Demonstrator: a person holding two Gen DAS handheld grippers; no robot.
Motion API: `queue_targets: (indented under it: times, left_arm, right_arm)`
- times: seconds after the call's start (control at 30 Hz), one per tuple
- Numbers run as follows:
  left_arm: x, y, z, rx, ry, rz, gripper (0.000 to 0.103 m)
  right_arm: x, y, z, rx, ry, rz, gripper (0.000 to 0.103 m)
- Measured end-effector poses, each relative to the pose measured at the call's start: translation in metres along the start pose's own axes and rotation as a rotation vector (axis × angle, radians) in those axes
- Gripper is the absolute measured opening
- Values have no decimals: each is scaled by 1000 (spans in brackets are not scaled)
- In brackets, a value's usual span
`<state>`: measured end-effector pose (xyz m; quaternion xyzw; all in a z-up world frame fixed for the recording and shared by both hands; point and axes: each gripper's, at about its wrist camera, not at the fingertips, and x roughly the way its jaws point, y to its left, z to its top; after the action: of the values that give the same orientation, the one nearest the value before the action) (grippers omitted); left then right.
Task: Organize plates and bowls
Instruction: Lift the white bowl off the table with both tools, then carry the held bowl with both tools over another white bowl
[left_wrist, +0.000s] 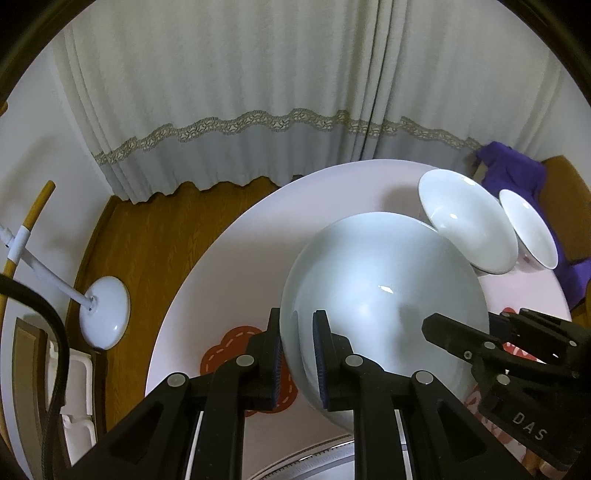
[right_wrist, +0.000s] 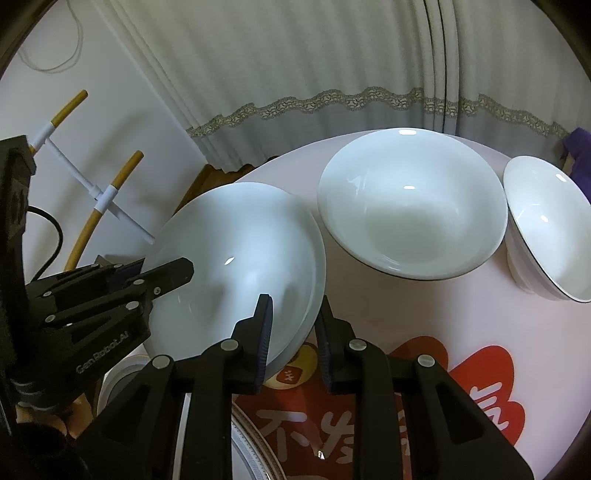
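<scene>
Both grippers clamped the same large white glossy ceramic plate (left_wrist: 384, 295), held tilted above the round pale pink table (left_wrist: 229, 258). The left gripper (left_wrist: 297, 354) was closed on the plate's near-left rim, pads pressing either face. The right gripper (right_wrist: 293, 332) was closed on the opposite rim, and in the right wrist view the rim between its pads looked doubled, so possibly two stacked plates; could not tell for sure. Below the plate, at the frame bottom, a patterned rim of another plate (right_wrist: 255, 454) showed partly. Beyond the plate, farther across the table, sat a wide shallow white bowl (right_wrist: 410, 206), and beyond that, toward the table's far right edge, a smaller deeper white bowl with a dark rim line (right_wrist: 546, 229). Behind the table hung a pale curtain with lace trim (left_wrist: 258, 92). Risk, judged: glossy rim held only at two thin edges, so uneven hand motion could twist the plate out of a pad; if two plates were stacked, the loose one could slide off; swinging it forward could clip the shallow bowl.
</scene>
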<state>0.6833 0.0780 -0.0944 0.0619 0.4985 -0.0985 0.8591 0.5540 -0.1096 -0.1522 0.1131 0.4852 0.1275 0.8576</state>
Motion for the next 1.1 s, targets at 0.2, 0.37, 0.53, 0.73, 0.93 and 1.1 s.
queue_targets:
  times: [0.2, 0.37, 0.53, 0.73, 0.93, 1.1]
  left_arm:
    - [-4, -9, -2, 22, -10, 79, 51]
    - [-8, -7, -2, -20, 14, 131, 55]
    - [-30, -9, -3, -43, -36, 213, 60]
    - [-46, -52, 9, -4, -3, 199, 60]
    - [-61, -92, 44, -9, 68, 114, 60]
    - [-51, -136, 78, -66, 140, -21, 60]
  right_arm:
    - [-1, 0, -2, 6, -3, -4, 28]
    - [-5, -1, -5, 14, 1, -10, 35]
    - [-21, -5, -8, 4, -27, 10, 42]
    - [-39, -21, -7, 8, 8, 56, 42]
    - [-68, -53, -2, 93, 79, 65, 44]
    - [-97, -85, 16, 159, 103, 0, 44]
